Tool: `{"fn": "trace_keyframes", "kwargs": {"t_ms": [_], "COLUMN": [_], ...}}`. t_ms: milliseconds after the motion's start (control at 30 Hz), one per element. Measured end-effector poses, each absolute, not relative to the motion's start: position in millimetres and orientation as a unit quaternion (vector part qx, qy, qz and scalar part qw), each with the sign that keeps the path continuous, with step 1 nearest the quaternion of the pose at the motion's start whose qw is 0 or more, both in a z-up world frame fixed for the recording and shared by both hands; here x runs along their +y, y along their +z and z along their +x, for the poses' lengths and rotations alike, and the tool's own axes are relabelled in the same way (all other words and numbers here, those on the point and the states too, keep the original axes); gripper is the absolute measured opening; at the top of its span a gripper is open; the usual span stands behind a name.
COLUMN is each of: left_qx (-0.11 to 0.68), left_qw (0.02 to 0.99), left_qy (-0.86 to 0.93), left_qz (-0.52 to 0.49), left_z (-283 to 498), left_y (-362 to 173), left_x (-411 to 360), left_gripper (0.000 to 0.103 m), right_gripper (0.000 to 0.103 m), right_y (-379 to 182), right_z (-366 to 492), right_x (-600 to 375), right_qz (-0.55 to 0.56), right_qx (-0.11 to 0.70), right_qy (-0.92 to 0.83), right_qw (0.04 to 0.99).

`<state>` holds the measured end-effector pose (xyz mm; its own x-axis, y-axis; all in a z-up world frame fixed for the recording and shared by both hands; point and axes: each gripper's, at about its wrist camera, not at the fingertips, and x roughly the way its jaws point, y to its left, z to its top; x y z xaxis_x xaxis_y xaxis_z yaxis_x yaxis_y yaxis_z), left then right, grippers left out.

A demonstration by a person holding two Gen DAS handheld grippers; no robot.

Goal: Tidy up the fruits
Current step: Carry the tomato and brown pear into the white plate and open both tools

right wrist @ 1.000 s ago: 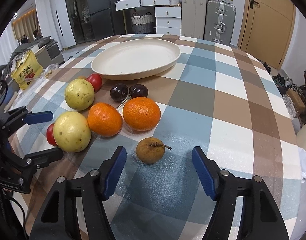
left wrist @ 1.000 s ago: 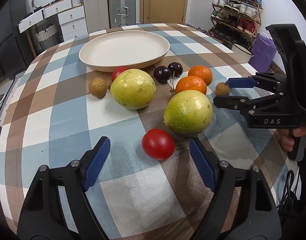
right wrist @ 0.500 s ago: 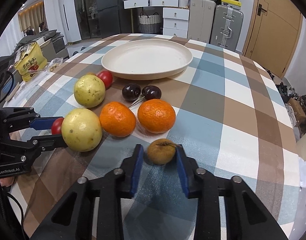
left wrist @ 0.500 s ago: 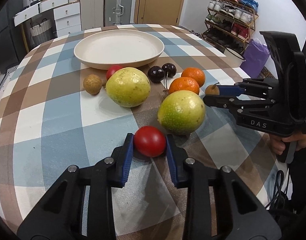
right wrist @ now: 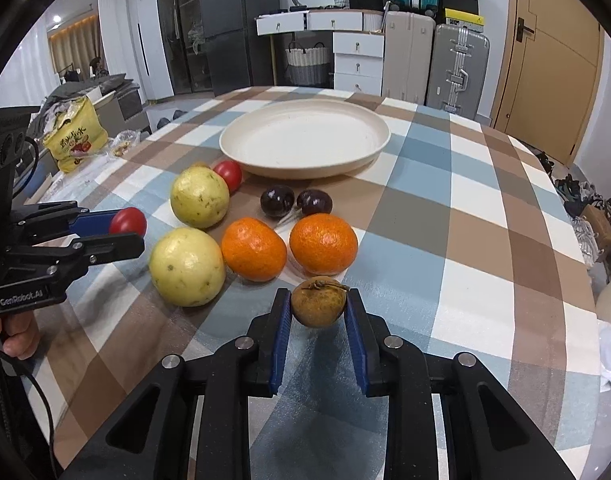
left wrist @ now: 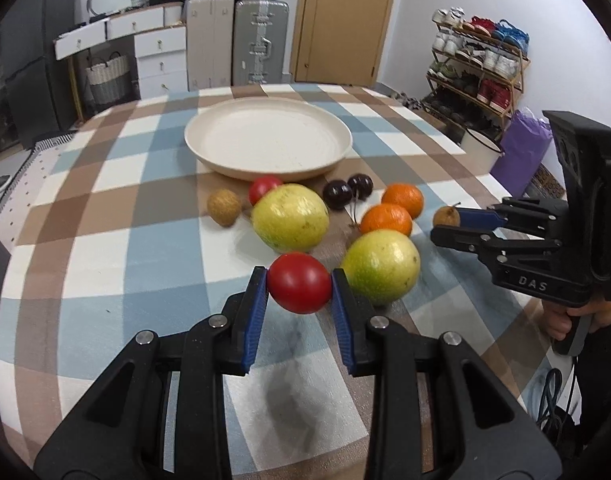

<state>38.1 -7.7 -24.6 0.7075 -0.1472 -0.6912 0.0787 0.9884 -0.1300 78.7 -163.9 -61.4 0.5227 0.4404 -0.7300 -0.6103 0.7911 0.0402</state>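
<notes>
My left gripper (left wrist: 299, 289) is shut on a red tomato (left wrist: 299, 288) and holds it a little above the checked tablecloth. My right gripper (right wrist: 319, 307) is shut on a small brown longan (right wrist: 319, 306), also lifted. Both show in the other view too: the tomato (right wrist: 128, 221) and the longan (left wrist: 446, 216). An empty cream plate (left wrist: 268, 143) sits behind. On the cloth lie two yellow-green guavas (left wrist: 290, 217), two oranges (left wrist: 386, 219), two dark cherries (left wrist: 347, 188), a second tomato (left wrist: 264, 187) and a second longan (left wrist: 224, 207).
The round table's edge (right wrist: 585, 320) curves close on the right. A yellow snack bag (right wrist: 75, 139) lies off the table's left. Suitcases, drawers and a shoe rack (left wrist: 479, 68) stand beyond the table.
Both grippers closed on their fruit and then lifted it: the left on the red tomato, the right on the brown longan. The other fruits have not moved.
</notes>
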Motion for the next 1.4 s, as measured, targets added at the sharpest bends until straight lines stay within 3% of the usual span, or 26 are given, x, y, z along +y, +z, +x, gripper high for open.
{"fn": "trace_keyframes", "kwargs": {"t_ms": [467, 1400], "left_qx": [0.371, 0.356], "left_qw": [0.929, 0.933], "left_qy": [0.012, 0.034], "left_qz": [-0.002, -0.028], "left_z": [45.7, 141.7], "left_y": [-2.2, 2.1], "left_x": [-7.1, 20.1], "left_gripper": [0.028, 0.028], "right_gripper": [0.027, 0.027], "right_y": [-16.4, -14.9], "right_z": [86.3, 156.1], "right_x": [-161.2, -139.0], "right_qz": [-0.098, -0.06], "right_qx": [0.333, 0.318], "right_qy": [0.333, 0.344], "right_qw": [0.877, 0.882]}}
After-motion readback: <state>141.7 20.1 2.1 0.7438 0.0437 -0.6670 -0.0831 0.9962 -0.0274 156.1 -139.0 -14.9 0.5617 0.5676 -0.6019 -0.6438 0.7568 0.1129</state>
